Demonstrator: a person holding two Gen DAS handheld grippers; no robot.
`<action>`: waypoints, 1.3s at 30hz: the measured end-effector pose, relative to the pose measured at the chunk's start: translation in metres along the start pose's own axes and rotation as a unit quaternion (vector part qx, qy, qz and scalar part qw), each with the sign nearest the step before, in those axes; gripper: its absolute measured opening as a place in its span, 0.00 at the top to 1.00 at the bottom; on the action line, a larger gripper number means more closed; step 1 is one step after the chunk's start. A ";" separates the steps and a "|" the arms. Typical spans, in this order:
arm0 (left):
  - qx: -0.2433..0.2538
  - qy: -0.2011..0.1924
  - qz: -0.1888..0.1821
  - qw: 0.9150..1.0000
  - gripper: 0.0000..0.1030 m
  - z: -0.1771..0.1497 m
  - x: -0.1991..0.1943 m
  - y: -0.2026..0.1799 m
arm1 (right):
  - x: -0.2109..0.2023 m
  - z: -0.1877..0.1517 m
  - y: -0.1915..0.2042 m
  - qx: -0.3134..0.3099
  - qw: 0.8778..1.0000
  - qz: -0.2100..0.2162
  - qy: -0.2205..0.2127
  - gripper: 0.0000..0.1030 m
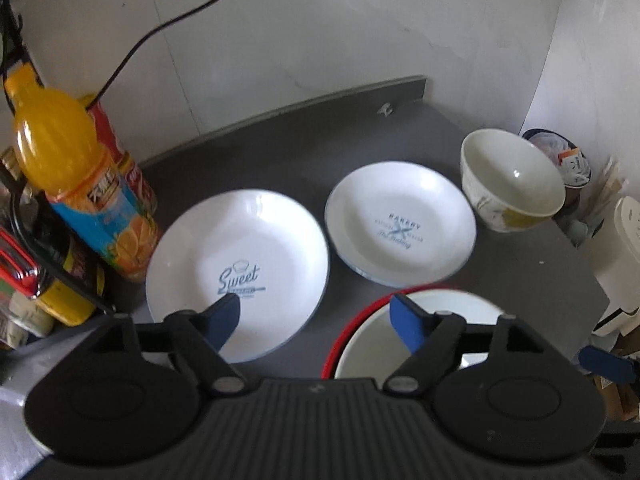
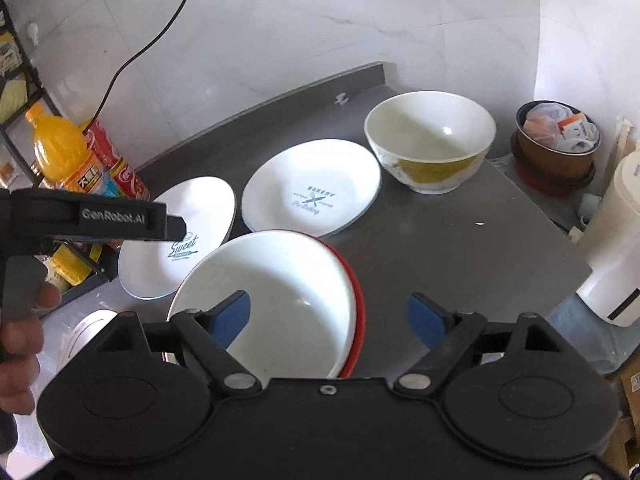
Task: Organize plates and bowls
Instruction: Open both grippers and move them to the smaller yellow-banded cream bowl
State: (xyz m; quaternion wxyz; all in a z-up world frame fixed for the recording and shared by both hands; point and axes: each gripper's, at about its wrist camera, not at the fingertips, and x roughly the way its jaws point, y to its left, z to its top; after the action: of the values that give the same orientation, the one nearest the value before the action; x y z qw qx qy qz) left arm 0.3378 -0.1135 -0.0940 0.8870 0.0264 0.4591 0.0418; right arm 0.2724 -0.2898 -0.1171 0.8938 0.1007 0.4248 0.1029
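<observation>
On the grey counter (image 2: 460, 248) lie a white "Sweet" plate (image 1: 248, 256) (image 2: 188, 236) and a white "Bakery" plate (image 1: 400, 220) (image 2: 312, 188), side by side. A cream bowl with a yellow pattern (image 1: 512, 180) (image 2: 432, 140) stands at the back right. A white bowl with a red rim (image 2: 276, 300) (image 1: 424, 328) sits nearest. My left gripper (image 1: 316, 320) is open and empty, above the gap between the Sweet plate and the red-rimmed bowl; its body shows in the right wrist view (image 2: 100, 216). My right gripper (image 2: 332, 316) is open and empty over the red-rimmed bowl's right side.
An orange juice bottle (image 1: 76, 184) and a red can (image 1: 128, 160) stand at the left beside a rack of condiments (image 1: 36, 280). A lined bin (image 2: 556, 140) and a white appliance (image 2: 616, 248) sit beyond the counter's right edge. A black cable (image 1: 160, 28) hangs on the wall.
</observation>
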 end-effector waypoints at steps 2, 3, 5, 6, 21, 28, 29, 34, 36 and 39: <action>0.001 -0.004 -0.009 1.000 0.21 0.003 -0.003 -0.003 | -0.002 0.001 -0.004 0.004 1.000 -0.016 -0.010 0.08; -0.001 -0.006 -0.016 1.000 0.21 0.004 -0.004 -0.004 | -0.004 0.000 -0.006 0.005 1.000 -0.024 -0.016 0.06; -0.017 -0.007 -0.026 0.999 0.21 0.006 -0.007 -0.007 | -0.007 -0.001 -0.012 0.006 0.999 -0.035 -0.026 0.04; -0.024 -0.008 -0.026 0.999 0.21 0.007 -0.008 -0.009 | -0.010 -0.001 -0.015 0.007 0.999 -0.038 -0.031 0.02; 0.001 -0.025 -0.026 0.999 0.21 0.026 -0.007 -0.060 | -0.010 0.001 -0.077 0.050 0.995 -0.081 -0.036 0.00; 0.004 -0.023 -0.038 0.999 0.21 0.043 0.002 -0.085 | -0.010 0.014 -0.105 0.070 0.994 -0.071 -0.049 0.00; 0.003 -0.022 -0.042 0.999 0.21 0.046 0.004 -0.089 | -0.010 0.016 -0.110 0.074 0.994 -0.065 -0.050 0.00; -0.003 -0.024 -0.060 0.998 0.21 0.062 0.018 -0.105 | -0.004 0.031 -0.136 0.103 0.992 -0.035 -0.070 0.03; -0.003 -0.029 -0.050 0.998 0.22 0.068 0.025 -0.113 | 0.000 0.038 -0.146 0.114 0.990 -0.025 -0.073 0.08; -0.009 -0.027 -0.050 0.998 0.22 0.077 0.037 -0.119 | 0.010 0.047 -0.159 0.128 0.989 -0.010 -0.075 0.17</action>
State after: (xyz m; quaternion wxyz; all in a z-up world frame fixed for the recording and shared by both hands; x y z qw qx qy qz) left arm 0.4281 -0.2294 -0.0892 0.9001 -0.0028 0.4357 0.0010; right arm 0.3311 -0.4438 -0.1376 0.9038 0.2179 0.3670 0.0310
